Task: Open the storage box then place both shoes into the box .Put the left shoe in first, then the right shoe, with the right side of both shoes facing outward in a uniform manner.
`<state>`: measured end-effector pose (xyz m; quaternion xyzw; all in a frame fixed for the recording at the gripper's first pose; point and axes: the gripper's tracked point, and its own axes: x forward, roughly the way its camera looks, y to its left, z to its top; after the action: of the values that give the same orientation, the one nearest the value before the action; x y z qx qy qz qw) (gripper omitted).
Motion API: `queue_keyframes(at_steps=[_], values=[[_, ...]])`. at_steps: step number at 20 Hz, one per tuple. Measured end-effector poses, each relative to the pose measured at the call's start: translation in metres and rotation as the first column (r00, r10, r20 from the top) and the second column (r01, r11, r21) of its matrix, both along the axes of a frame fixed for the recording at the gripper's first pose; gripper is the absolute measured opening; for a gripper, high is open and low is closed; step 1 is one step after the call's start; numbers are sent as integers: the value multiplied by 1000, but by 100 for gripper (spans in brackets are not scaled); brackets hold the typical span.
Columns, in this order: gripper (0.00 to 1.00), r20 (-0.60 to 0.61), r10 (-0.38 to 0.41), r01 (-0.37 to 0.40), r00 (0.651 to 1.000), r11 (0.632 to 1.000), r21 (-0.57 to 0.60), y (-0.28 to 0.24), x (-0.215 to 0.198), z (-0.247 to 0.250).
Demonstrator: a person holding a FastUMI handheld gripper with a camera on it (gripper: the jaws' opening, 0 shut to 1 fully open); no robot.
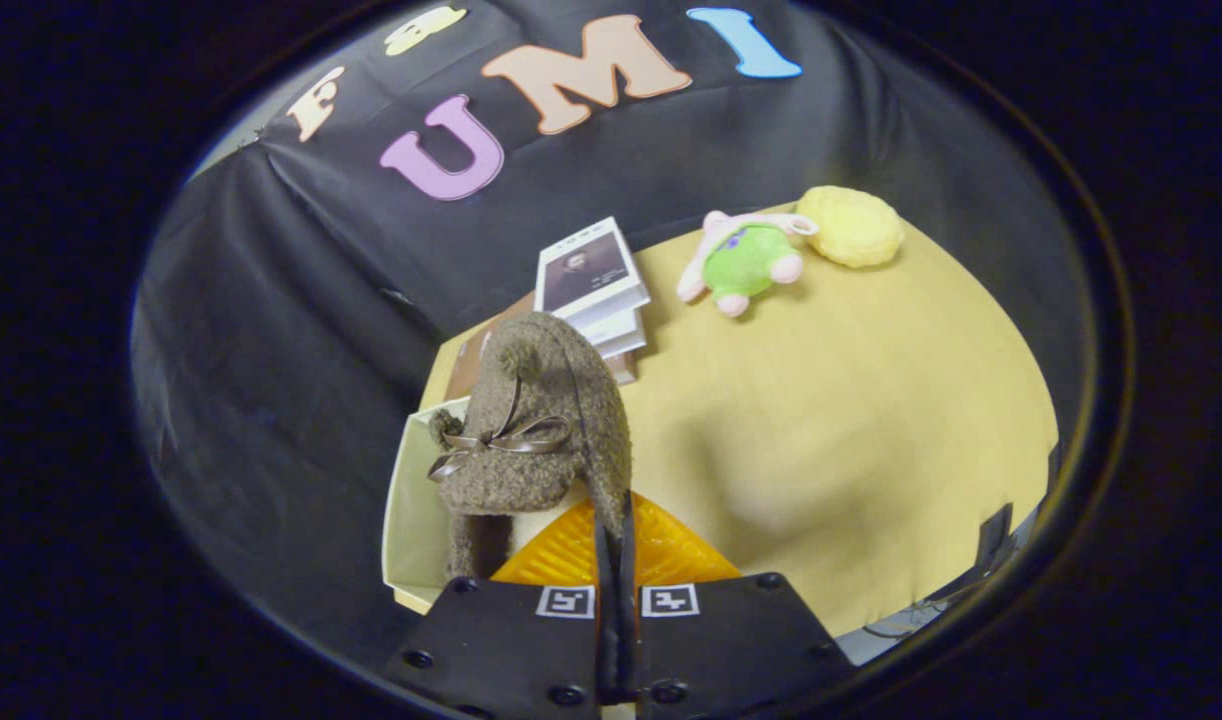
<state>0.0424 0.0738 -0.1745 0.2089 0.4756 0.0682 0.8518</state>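
Note:
My gripper (616, 545) is shut on the rim of a fuzzy brown shoe (541, 420) with a ribbon bow and pompoms. The shoe hangs just ahead of the fingers, toe away from me, tilted over the open cream storage box (411, 500). The box stands at the table's near left corner, under and left of the shoe. An orange ribbed surface (661, 555) shows right under the fingers beside the box; I cannot tell whether it is the box's lid. The shoe hides much of the box's inside.
Beyond the shoe lies a stack of books (591, 290). Farther off on the yellow tablecloth (851, 420) lie a green and pink plush toy (746, 262) and a yellow fluffy ball (851, 225).

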Motion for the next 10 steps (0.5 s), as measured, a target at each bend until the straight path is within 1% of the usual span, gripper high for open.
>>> queue_keyframes(at_steps=[3, 5, 8, 10], values=[[3, 38, 38, -39, 999, 999, 17, 39, 6, 16], [3, 47, 54, -55, 997, 998, 29, 66, 9, 17], [3, 40, 74, -76, 996, 996, 45, 103, 10, 11], [3, 27, 89, -90, 996, 996, 28, 121, 9, -3]])
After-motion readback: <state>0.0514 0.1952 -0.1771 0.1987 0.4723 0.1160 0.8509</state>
